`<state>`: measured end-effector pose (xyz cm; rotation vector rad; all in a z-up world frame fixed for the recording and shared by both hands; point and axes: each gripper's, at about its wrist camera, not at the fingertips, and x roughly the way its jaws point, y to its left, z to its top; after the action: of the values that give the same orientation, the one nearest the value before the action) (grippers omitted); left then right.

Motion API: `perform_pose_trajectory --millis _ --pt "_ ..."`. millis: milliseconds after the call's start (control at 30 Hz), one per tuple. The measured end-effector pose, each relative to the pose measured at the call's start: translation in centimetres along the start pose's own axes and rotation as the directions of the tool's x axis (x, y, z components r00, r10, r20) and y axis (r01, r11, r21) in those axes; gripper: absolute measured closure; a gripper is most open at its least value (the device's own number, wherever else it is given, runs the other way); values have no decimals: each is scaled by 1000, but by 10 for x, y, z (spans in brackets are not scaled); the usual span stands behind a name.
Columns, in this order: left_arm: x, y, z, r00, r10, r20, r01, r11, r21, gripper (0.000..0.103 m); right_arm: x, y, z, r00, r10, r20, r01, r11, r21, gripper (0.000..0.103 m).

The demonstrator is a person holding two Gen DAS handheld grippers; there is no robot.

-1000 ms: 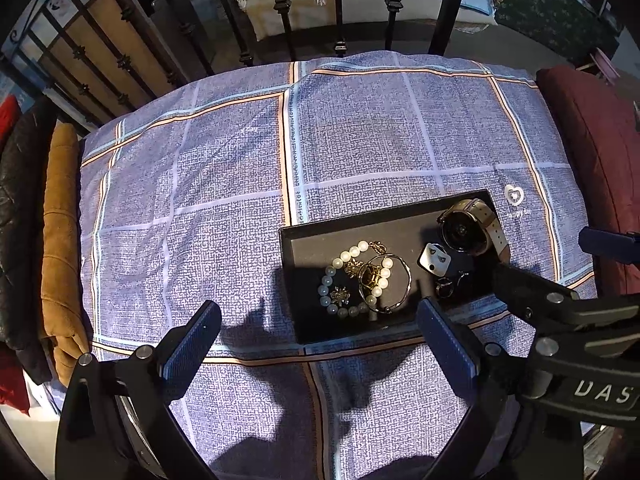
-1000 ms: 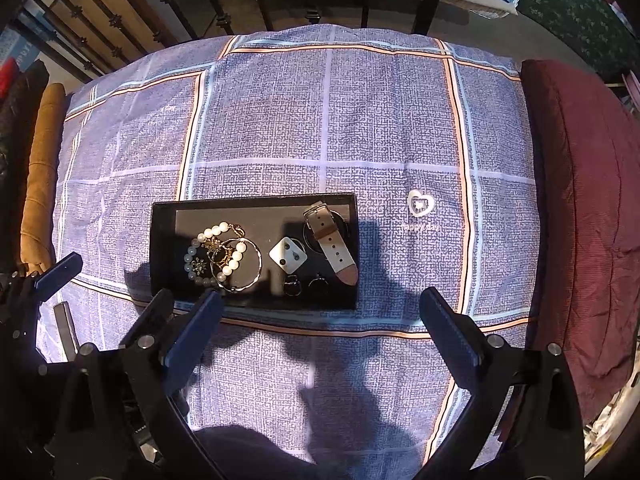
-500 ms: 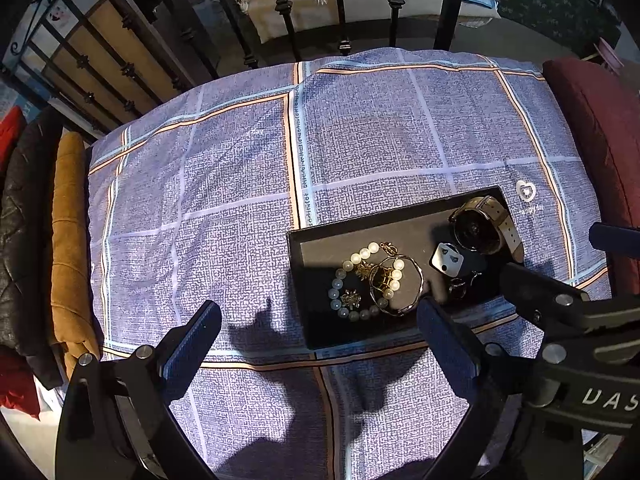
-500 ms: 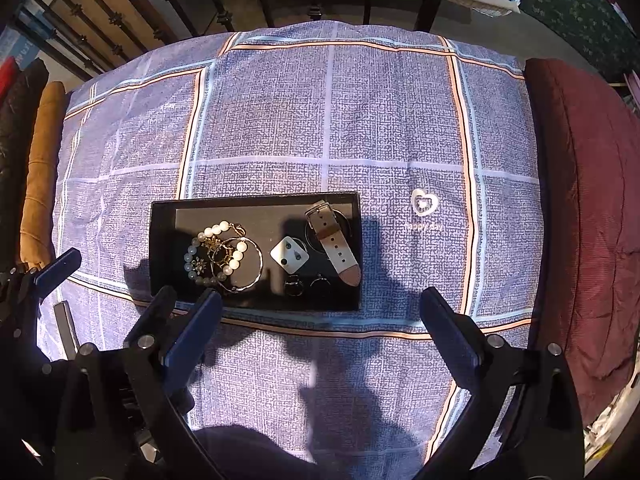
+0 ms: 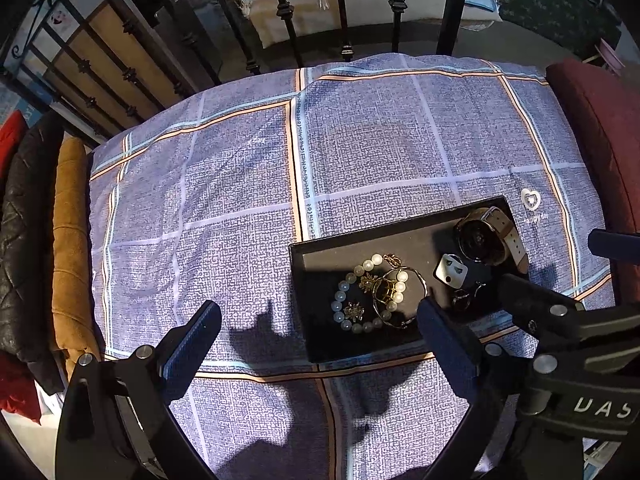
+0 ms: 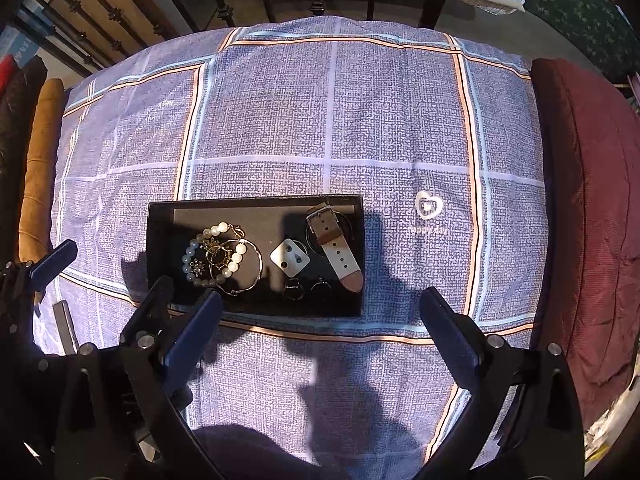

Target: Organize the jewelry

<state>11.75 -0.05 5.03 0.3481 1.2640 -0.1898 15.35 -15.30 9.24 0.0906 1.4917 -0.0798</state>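
A black tray lies on the checked blue bed cover. In it are a pearl bracelet, a gold bangle, a white earring card, two small rings and a watch with a brown and white strap. My left gripper is open and empty, hovering above the cover near the tray's front left. My right gripper is open and empty above the tray's front edge.
A dark red cushion lies along the right side of the bed. A tan cushion and dark clothing lie on the left. A black iron bed rail stands at the far edge.
Both grippers have drifted slightly; the tray sits a little lower and further right in the left wrist view. The jewelry in the tray has not moved.
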Motion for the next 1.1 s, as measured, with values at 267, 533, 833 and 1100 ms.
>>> perform_pose_trajectory --millis 267,533,833,1100 --pt "3 -4 1 1000 -9 -10 10 1000 22 7 2 2 1 1000 6 -4 -6 1000 2 6" --pt "5 -8 -3 1000 -17 -19 18 999 37 7 4 3 0 1000 7 -6 -7 1000 0 6" --pt "0 -13 -6 1000 -23 -17 23 999 47 7 4 3 -2 1000 17 -9 -17 1000 7 6" --pt "3 -14 -8 999 17 -42 -15 999 42 7 5 5 -3 1000 23 -12 -23 1000 -1 6"
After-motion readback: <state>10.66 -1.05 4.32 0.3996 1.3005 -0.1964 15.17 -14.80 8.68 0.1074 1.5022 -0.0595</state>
